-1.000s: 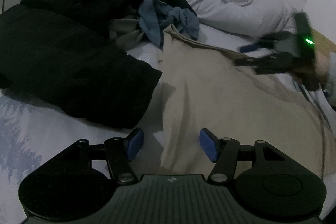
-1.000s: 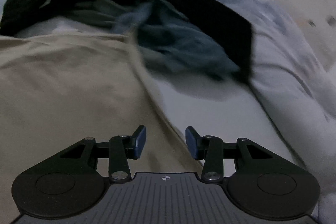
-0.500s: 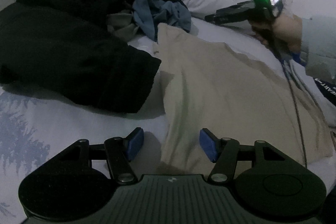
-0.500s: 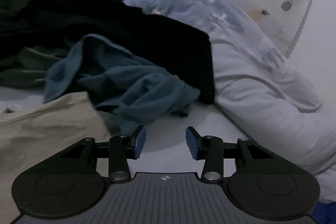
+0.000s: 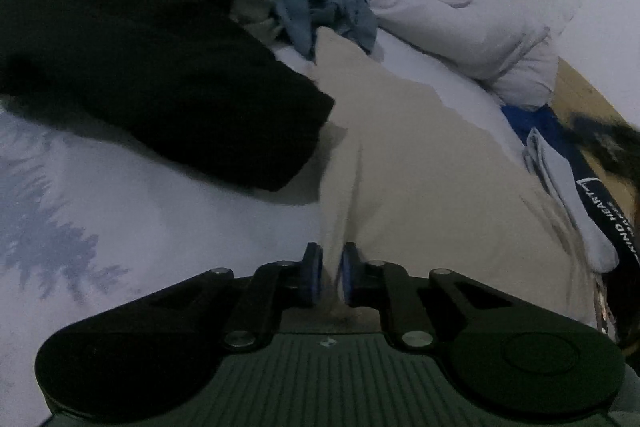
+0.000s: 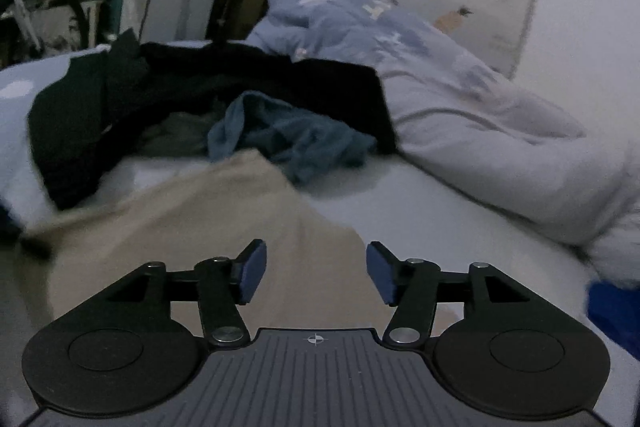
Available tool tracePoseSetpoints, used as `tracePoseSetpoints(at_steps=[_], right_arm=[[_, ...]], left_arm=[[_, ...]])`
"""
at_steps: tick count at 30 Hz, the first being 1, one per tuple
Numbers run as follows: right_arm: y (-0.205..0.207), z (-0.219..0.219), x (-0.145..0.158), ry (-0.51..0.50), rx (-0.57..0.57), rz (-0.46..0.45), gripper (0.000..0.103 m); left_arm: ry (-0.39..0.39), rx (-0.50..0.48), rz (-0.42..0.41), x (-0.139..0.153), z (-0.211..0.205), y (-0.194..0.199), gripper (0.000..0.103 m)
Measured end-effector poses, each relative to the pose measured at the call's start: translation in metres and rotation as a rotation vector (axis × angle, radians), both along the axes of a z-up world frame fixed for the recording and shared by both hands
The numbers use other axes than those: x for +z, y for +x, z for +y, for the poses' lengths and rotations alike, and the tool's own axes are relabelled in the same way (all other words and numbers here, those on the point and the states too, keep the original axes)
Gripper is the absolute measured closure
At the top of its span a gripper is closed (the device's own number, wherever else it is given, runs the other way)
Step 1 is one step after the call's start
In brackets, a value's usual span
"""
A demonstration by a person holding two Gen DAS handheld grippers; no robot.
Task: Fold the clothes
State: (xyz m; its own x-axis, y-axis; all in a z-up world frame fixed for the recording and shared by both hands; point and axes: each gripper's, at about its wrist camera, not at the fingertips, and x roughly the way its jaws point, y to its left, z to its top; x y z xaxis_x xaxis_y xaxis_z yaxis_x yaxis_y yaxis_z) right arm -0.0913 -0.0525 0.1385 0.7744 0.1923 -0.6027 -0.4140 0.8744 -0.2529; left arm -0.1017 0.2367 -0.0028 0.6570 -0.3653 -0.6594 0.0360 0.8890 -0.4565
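Left wrist view: left hand-held gripper [image 5: 330, 275] closing, blue pads pinching near edge of beige garment [image 5: 420, 163], fabric betw. them.
Right wrist view: right hand-held gripper [image 6: 316, 271] opening, pads apart, nothing betw., above beige cloth.
Beige garment: flat on bed [image 5: 132, 199].
Beyond: black clothes [image 5: 140, 39] on left, crumpled blue garment [image 5: 320, 11] at far end.
Far: pale duvet [image 6: 460, 107].

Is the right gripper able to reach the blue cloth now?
Probably yes. The right gripper is empty, its jaws opening, and the blue cloth lies straight ahead beyond the beige garment, with nothing lying over it.
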Motion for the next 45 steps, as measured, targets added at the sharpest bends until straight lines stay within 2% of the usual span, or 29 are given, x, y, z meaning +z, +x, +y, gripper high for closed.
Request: tracePoseSetpoints(at_steps=[2,3,9,14,17,21,25,27,31,32,34,35,36,37,39,41,45], right_arm=[[-0.034,-0.021,-0.002,-0.007,-0.081,0.017,0.039],[-0.049,-0.032,-0.003,0.016,-0.117,0.035,0.039],[-0.117,-0.069,-0.018,0.139,-0.296,0.11,0.039],[-0.15,-0.075,-0.024,0.248,-0.341,0.128,0.039],[-0.167,-0.072,-0.026,0.273,-0.323,0.128,0.038],[-0.169,-0.038,-0.028,0.268,-0.209,0.115,0.038],[-0.152,0.034,-0.035,0.224,-0.011,0.068,0.038],[-0.141,0.079,-0.045,0.17,0.098,0.046,0.039],[-0.127,0.157,-0.076,-0.014,0.273,-0.032,0.04],[-0.124,0.17,-0.084,-0.054,0.292,-0.04,0.042],[-0.119,0.188,-0.097,-0.133,0.32,-0.066,0.052],[-0.116,0.194,-0.103,-0.178,0.328,-0.085,0.066],[-0.114,0.199,-0.109,-0.223,0.336,-0.105,0.093],[-0.11,0.2,-0.11,-0.232,0.32,-0.103,0.099],[-0.104,0.197,-0.106,-0.211,0.291,-0.093,0.099],[-0.103,0.192,-0.098,-0.176,0.283,-0.095,0.099],[-0.105,0.193,-0.092,-0.17,0.292,-0.116,0.099]], left_arm=[[-0.01,0.025,0.014,0.002,0.005,-0.008,0.08],[-0.036,0.041,0.025,0.003,0.008,-0.012,0.07],[-0.231,0.109,0.061,-0.003,0.019,-0.034,0.057],[-0.358,0.141,0.07,-0.019,0.015,-0.026,0.053],[-0.406,0.154,0.061,-0.027,0.009,-0.012,0.053],[-0.44,0.174,0.076,-0.027,0.007,0.005,0.055],[-0.458,0.179,0.108,-0.024,0.012,0.011,0.055],[-0.464,0.18,0.119,-0.023,0.014,0.013,0.055],[-0.477,0.174,0.137,-0.019,0.015,0.019,0.057],[-0.482,0.171,0.135,-0.018,0.015,0.019,0.057],[-0.493,0.166,0.136,-0.017,0.015,0.019,0.057],[-0.498,0.163,0.133,-0.016,0.015,0.02,0.057],[-0.5,0.16,0.129,-0.015,0.017,0.019,0.055],[-0.499,0.159,0.125,-0.015,0.019,0.017,0.054],[-0.494,0.174,0.114,-0.017,0.023,0.014,0.046],[-0.501,0.19,0.104,-0.021,0.025,0.012,0.042],[-0.558,0.2,0.081,-0.029,0.016,0.015,0.042]])
